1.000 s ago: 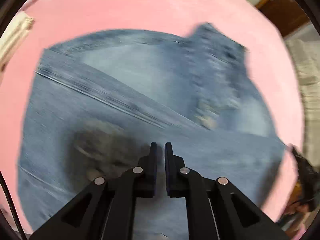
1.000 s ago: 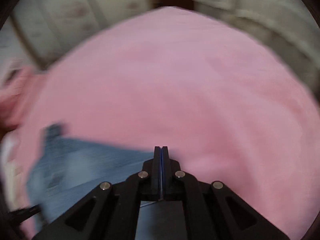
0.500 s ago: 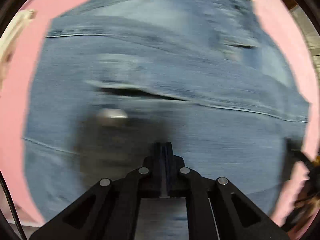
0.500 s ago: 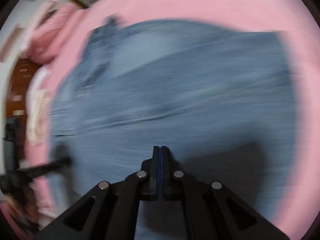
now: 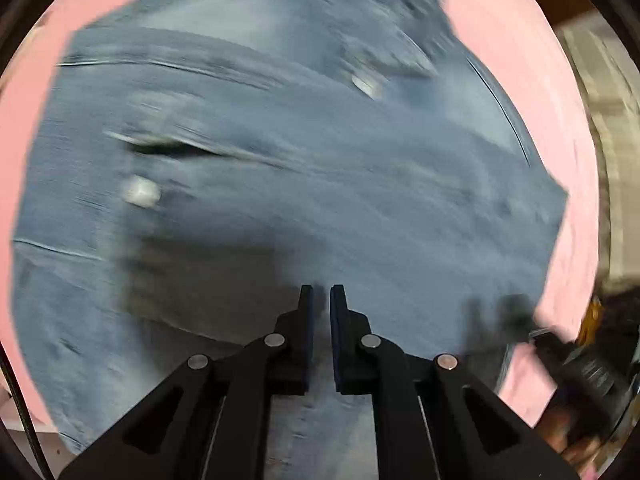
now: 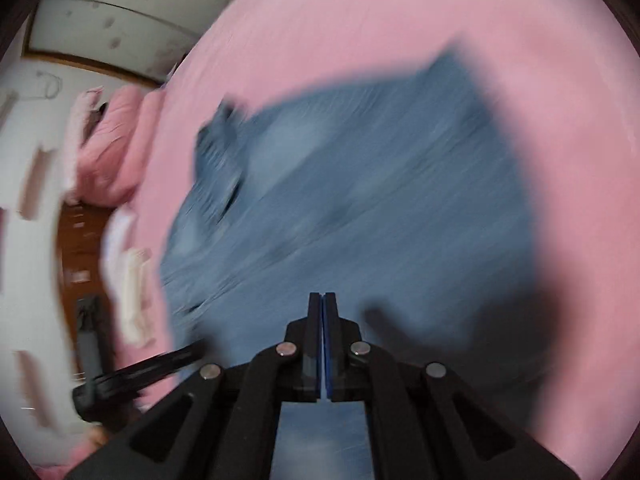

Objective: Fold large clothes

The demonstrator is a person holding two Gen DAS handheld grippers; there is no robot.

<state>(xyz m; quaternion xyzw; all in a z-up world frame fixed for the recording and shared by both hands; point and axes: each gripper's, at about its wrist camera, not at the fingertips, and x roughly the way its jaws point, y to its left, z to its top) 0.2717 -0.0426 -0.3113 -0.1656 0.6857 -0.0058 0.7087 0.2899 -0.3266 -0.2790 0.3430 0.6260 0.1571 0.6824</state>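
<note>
A pair of blue jeans (image 5: pixel 304 184) is lying folded and spread flat across a pink bed sheet (image 5: pixel 520 40), the denim filling most of the left wrist view and blurring with motion. A dark pocket slit (image 5: pixel 172 148) and a pale patch (image 5: pixel 140 192) are showing on the jeans' near left part, while bunched denim with a second pale mark (image 5: pixel 366 82) is sitting toward the jeans' far edge. The left hand-held gripper (image 5: pixel 322 300) is hanging just above the jeans' near part, its two pads standing a narrow slit apart with nothing between them. Over the jeans' near right corner, the right hand-held gripper (image 6: pixel 323 300) is pointing down at the denim with its blue-lined pads pressed fully together, gripping nothing. In the right wrist view the jeans (image 6: pixel 360 208) are lying on the sheet (image 6: pixel 400 20), with pink bedding (image 6: pixel 116 148) heaped beyond the jeans' left side and a brown wooden surface (image 6: pixel 76 248) showing past that. The blurred black arm of the other tool (image 6: pixel 148 372) is reaching in at the jeans' near left edge.
</note>
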